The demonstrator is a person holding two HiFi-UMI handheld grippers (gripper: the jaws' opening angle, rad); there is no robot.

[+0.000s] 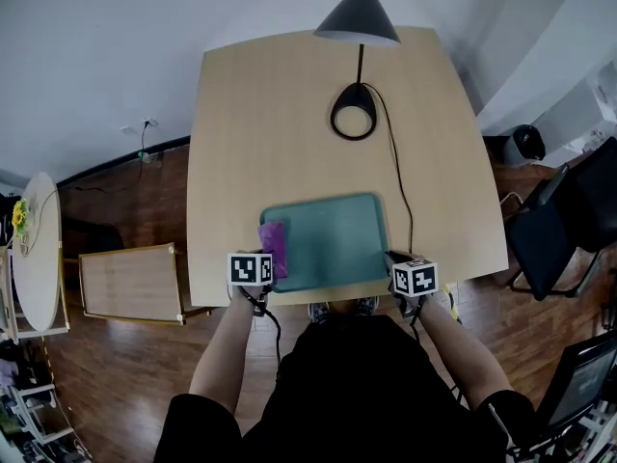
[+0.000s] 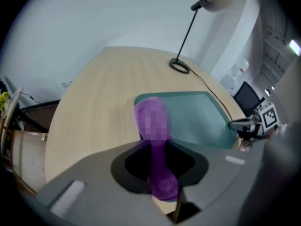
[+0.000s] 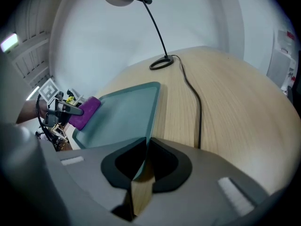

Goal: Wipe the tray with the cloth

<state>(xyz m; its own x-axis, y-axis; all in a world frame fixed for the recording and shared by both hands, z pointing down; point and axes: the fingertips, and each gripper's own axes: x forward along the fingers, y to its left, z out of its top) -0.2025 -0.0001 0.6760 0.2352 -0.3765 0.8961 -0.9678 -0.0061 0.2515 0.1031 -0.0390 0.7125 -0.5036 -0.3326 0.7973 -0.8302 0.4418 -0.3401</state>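
Observation:
A teal tray (image 1: 333, 239) lies near the front edge of the wooden table (image 1: 289, 123). My left gripper (image 1: 273, 266) is shut on a purple cloth (image 1: 274, 246), which rests on the tray's left end. In the left gripper view the purple cloth (image 2: 153, 126) runs out from between the jaws over the teal tray (image 2: 197, 119). My right gripper (image 1: 394, 261) is shut on the tray's front right corner; its own view shows the tray's rim (image 3: 149, 126) pinched between the jaws, with the purple cloth (image 3: 85, 112) and left gripper (image 3: 77, 111) at the far end.
A black desk lamp (image 1: 357, 13) stands at the table's back on a ring base (image 1: 354, 112); its cable (image 1: 397, 177) trails past the tray's right side. A wooden stool (image 1: 130, 283) stands on the floor at left, black chairs (image 1: 569, 210) at right.

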